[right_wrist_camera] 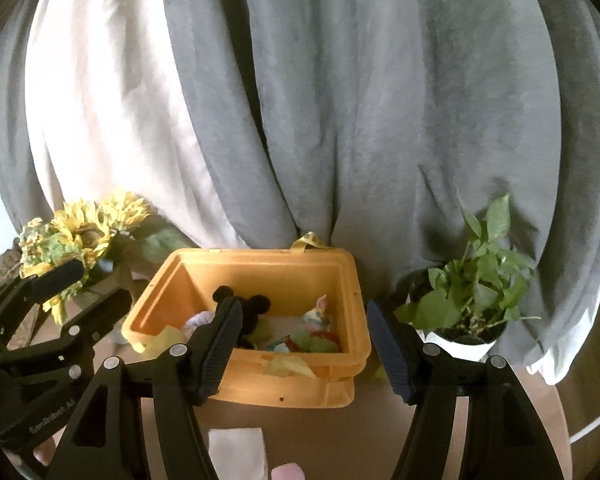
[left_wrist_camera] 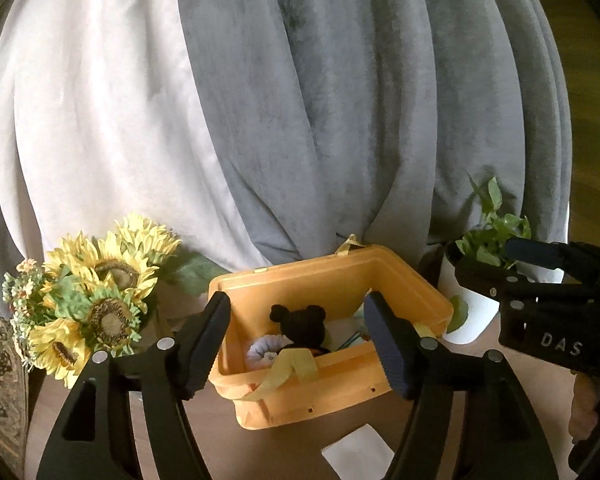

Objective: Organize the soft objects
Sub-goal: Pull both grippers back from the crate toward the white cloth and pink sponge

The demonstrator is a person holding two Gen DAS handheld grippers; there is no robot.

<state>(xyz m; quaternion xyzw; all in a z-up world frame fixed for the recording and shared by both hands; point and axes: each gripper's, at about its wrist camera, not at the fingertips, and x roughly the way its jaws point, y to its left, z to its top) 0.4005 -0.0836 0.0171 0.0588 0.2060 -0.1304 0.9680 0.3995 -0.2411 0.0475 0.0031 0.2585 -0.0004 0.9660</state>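
Note:
An orange plastic bin (left_wrist_camera: pixel 332 396) (right_wrist_camera: pixel 288 388) stands on the table against the curtain. Inside lie a black plush toy with round ears (left_wrist_camera: pixel 300 326) (right_wrist_camera: pixel 256 308), a white fluffy item (left_wrist_camera: pixel 262 350) (right_wrist_camera: pixel 198 320), and small colourful soft toys (right_wrist_camera: pixel 318 328). Yellow-green cloth straps (left_wrist_camera: pixel 288 372) (right_wrist_camera: pixel 290 366) hang over the front rim. My left gripper (left_wrist_camera: pixel 300 346) is open and empty, in front of and above the bin. My right gripper (right_wrist_camera: pixel 306 346) is open and empty, also in front of the bin. Each gripper shows in the other's view.
A sunflower bouquet (left_wrist_camera: pixel 96 300) (right_wrist_camera: pixel 84 232) stands left of the bin. A potted green plant in a white pot (left_wrist_camera: pixel 488 248) (right_wrist_camera: pixel 472 300) stands to its right. A white paper slip (left_wrist_camera: pixel 358 456) (right_wrist_camera: pixel 238 452) lies on the table in front. Grey and white curtains hang behind.

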